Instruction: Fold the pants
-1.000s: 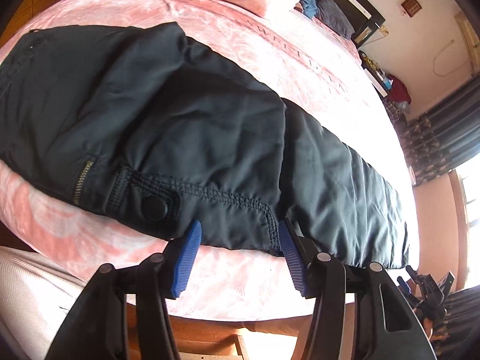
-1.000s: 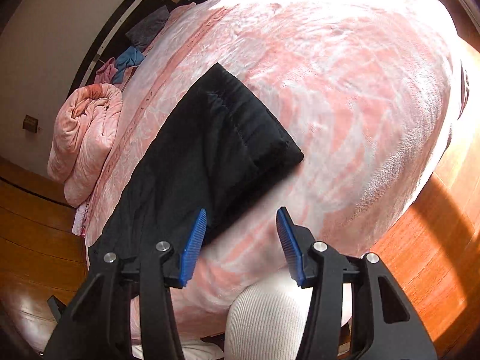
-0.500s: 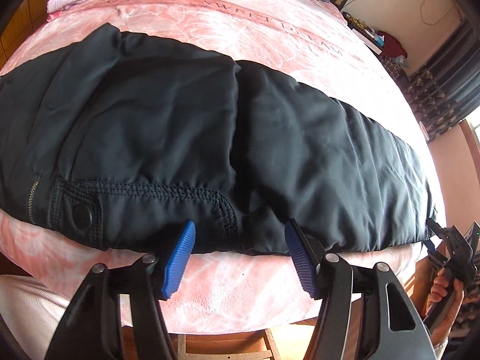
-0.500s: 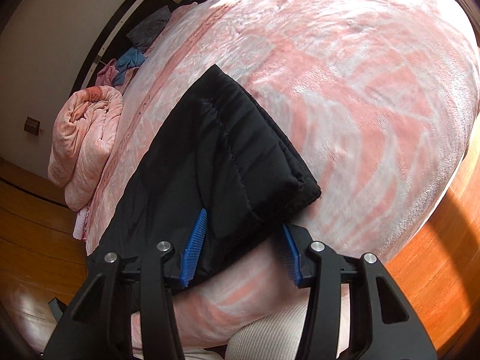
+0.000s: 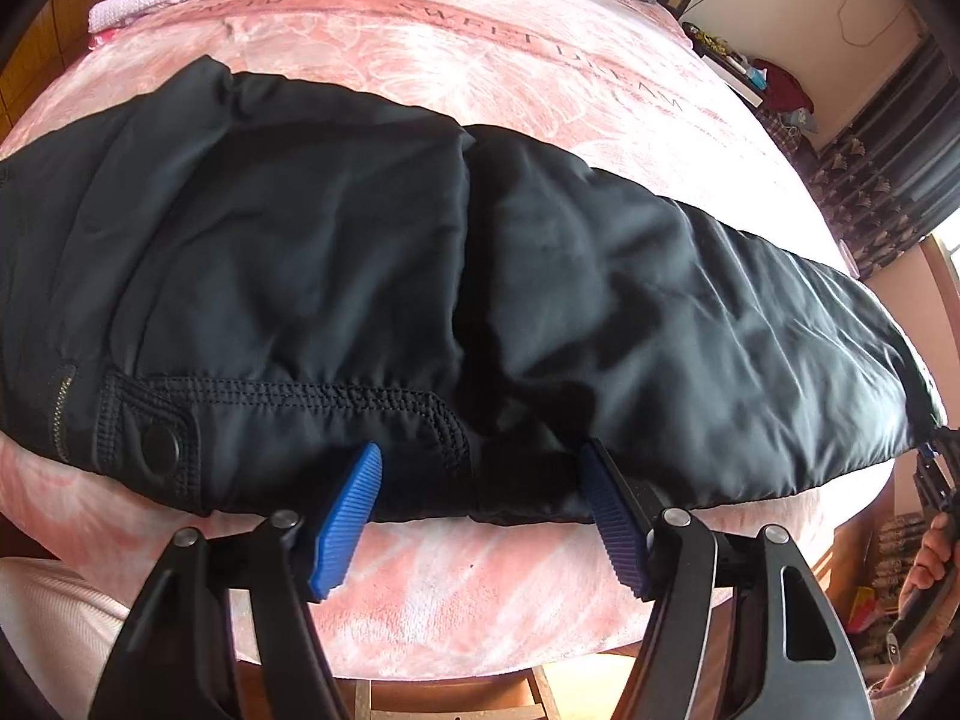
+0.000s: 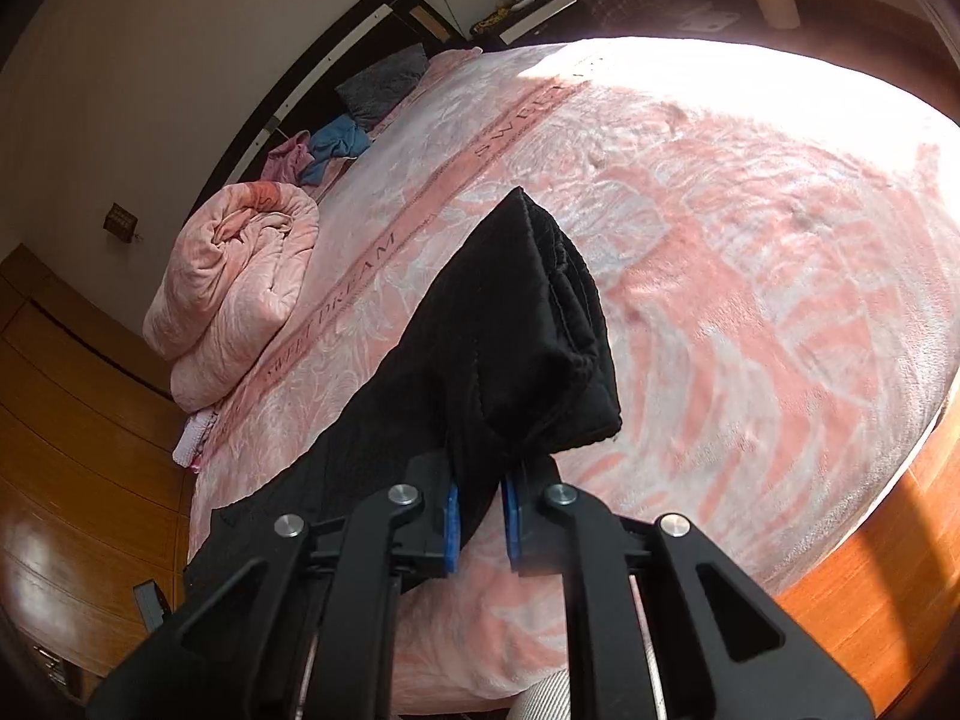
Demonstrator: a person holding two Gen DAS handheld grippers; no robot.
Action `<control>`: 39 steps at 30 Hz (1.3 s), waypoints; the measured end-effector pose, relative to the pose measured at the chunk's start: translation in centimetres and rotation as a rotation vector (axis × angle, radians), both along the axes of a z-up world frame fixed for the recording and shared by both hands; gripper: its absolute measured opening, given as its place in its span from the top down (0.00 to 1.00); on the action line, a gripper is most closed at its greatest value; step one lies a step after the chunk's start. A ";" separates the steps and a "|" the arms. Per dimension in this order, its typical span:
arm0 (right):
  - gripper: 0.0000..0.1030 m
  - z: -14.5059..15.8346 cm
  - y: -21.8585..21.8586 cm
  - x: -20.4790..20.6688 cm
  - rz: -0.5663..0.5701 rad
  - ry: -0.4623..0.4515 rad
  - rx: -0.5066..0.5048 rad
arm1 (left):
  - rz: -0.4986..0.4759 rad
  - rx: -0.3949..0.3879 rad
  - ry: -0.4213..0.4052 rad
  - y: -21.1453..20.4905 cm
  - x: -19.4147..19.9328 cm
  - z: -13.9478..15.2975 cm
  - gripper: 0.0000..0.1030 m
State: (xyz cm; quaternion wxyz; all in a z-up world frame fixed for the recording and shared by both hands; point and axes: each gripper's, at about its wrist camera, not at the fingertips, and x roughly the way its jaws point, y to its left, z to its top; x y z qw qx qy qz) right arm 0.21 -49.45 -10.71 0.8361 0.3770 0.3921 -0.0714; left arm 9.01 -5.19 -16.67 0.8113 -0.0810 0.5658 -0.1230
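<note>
Black pants (image 5: 420,276) lie lengthwise along the near edge of a pink bed (image 5: 540,60), one leg folded over the other, with the waist, zip and snap button at the left. My left gripper (image 5: 480,480) hovers at the pants' near edge by the pocket seam, its jaws opening; the blue pads straddle the cloth without pressing it. In the right wrist view my right gripper (image 6: 480,504) is shut on the pants' leg end (image 6: 540,348), which is lifted off the bed and bunched above the pads.
A rolled pink duvet (image 6: 234,288) lies near the headboard, with blue and grey clothes (image 6: 336,144) beside it. Wooden floor (image 6: 870,588) shows beyond the bed's edge. In the left wrist view a hand holding the other gripper (image 5: 930,540) shows at the right edge.
The right gripper closed on the leg end and raised it off the bed. The left gripper slid right along the pants' near edge and its jaws spread wider.
</note>
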 end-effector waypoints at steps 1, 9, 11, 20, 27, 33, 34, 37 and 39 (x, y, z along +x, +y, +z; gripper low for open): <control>0.91 -1.8 -0.3 0.2 -0.019 0.066 0.005 | -0.011 0.010 0.004 -0.2 0.0 -0.3 0.29; 0.90 -3.0 0.4 -0.6 -0.052 0.120 -0.016 | -0.014 -0.014 -0.003 1.4 -0.8 0.8 0.29; 0.90 -0.6 1.6 0.1 -0.032 0.092 -0.076 | 0.010 -0.027 -0.024 3.0 -1.0 1.7 0.29; 0.89 9.9 15.1 5.7 0.242 -0.088 -0.372 | 0.158 -0.066 -0.042 10.9 -1.4 3.2 0.28; 0.89 10.3 27.7 10.1 0.512 -0.107 -0.482 | 0.234 -0.083 -0.058 15.3 -2.1 3.5 0.24; 0.89 6.5 36.4 11.7 0.704 -0.034 -0.491 | 0.255 -0.036 -0.058 17.4 -1.2 3.7 0.24; 0.89 5.6 37.6 11.6 0.733 -0.017 -0.495 | 0.260 -0.030 -0.066 17.8 -1.1 3.9 0.24; 0.89 3.0 40.7 11.2 0.800 0.041 -0.525 | 0.285 -0.021 -0.082 19.3 -0.8 4.1 0.24; 0.88 1.5 42.4 10.6 0.834 0.053 -0.558 | 0.303 -0.020 -0.086 20.2 -0.8 4.2 0.24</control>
